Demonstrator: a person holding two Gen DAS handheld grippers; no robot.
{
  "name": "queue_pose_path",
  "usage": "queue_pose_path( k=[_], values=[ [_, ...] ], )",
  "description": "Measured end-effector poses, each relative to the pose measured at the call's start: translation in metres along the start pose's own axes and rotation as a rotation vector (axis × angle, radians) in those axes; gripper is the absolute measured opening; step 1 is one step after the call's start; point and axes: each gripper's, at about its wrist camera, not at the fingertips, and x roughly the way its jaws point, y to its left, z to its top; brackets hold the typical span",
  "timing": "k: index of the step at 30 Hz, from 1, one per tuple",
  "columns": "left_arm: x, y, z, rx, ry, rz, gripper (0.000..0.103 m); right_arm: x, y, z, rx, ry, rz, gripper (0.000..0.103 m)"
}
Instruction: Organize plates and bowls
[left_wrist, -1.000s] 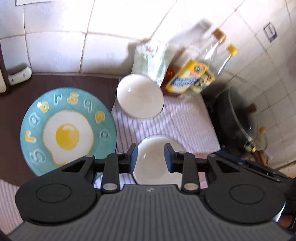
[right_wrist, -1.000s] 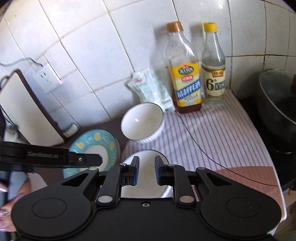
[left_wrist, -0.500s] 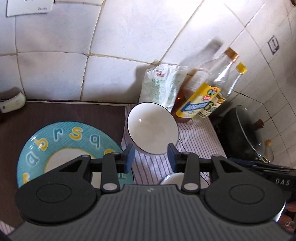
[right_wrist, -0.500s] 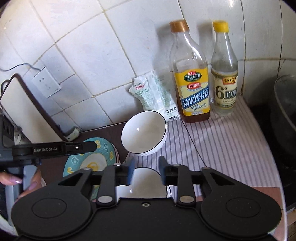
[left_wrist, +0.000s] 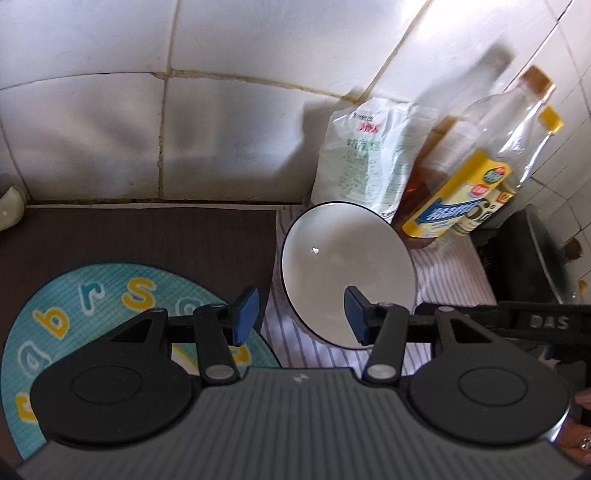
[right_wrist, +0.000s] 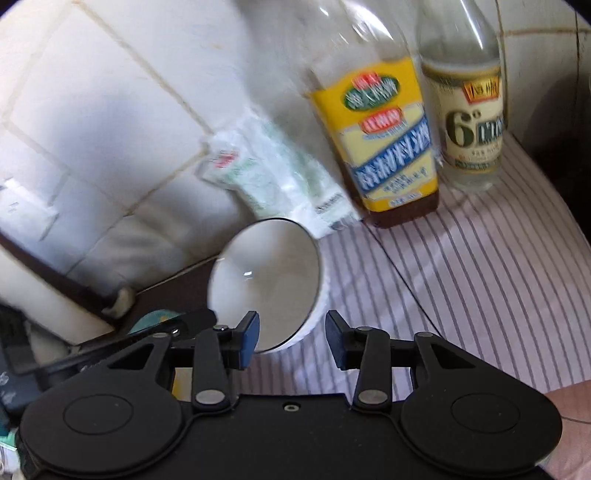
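- Since a second ago both views have closed in on the far white bowl; the nearer white bowl that lay between the jaws back then has slipped out of sight below the tools.
- The left hand-held gripper has just been opening its jaws. They now stand apart, with the bowl's near left rim seen in the gap and neither blue pad pressing on it.
- The right hand-held gripper has also been opening. Its jaws stand apart with the bowl's near right rim between them; no pad bears on the bowl.
- The white bowl has a thin dark rim and sits upright on the striped cloth at the back of the bench, just in front of a green-and-white packet that leans on the tiled wall.
- The blue plate, with its lettered border, lies flat on the dark bench to the left of the bowl, partly hidden under the left tool.
- A yellow-labelled bottle and a clear bottle stand side by side on the cloth, behind and to the right of the bowl.
- A dark pan sits at the right edge of the left wrist view.
- The right wrist view is blurred.
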Motion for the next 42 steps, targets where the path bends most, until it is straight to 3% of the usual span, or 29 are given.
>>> queue_pose_path(
  k=[5, 11, 13, 15, 17, 25, 29, 33, 42],
  values=[
    [0.012, -0.001, 0.008, 0.022, 0.017, 0.027, 0.048, 0.023, -0.013, 0.009, 0.109, 0.058, 0.012, 0.045],
    [0.028, 0.003, 0.013, -0.004, 0.053, 0.073, 0.049, 0.034, -0.021, 0.012, 0.181, 0.046, 0.024, 0.045],
    [0.031, 0.003, 0.012, -0.006, 0.062, 0.064, 0.044, 0.034, -0.022, 0.012, 0.195, 0.031, 0.032, 0.04],
    [0.034, 0.004, 0.011, -0.011, 0.081, 0.056, 0.021, 0.034, -0.022, 0.011, 0.185, 0.01, 0.021, 0.026],
    [0.037, 0.007, 0.008, -0.028, 0.097, 0.047, 0.016, 0.034, -0.021, 0.011, 0.168, -0.007, 0.011, 0.015],
    [0.035, -0.001, -0.001, -0.006, 0.046, 0.041, 0.013, 0.036, -0.026, 0.012, 0.173, -0.006, 0.013, 0.012],
    [0.028, -0.003, -0.002, -0.023, 0.054, 0.06, 0.011, 0.035, -0.019, 0.009, 0.118, -0.012, -0.016, 0.012],
    [0.019, -0.018, -0.002, 0.002, 0.047, 0.121, 0.011, 0.029, -0.016, 0.006, 0.093, -0.012, 0.021, 0.013],
    [-0.015, -0.03, 0.002, -0.003, 0.036, 0.095, 0.011, -0.009, -0.012, -0.002, 0.084, -0.044, 0.076, 0.015]
  ],
)
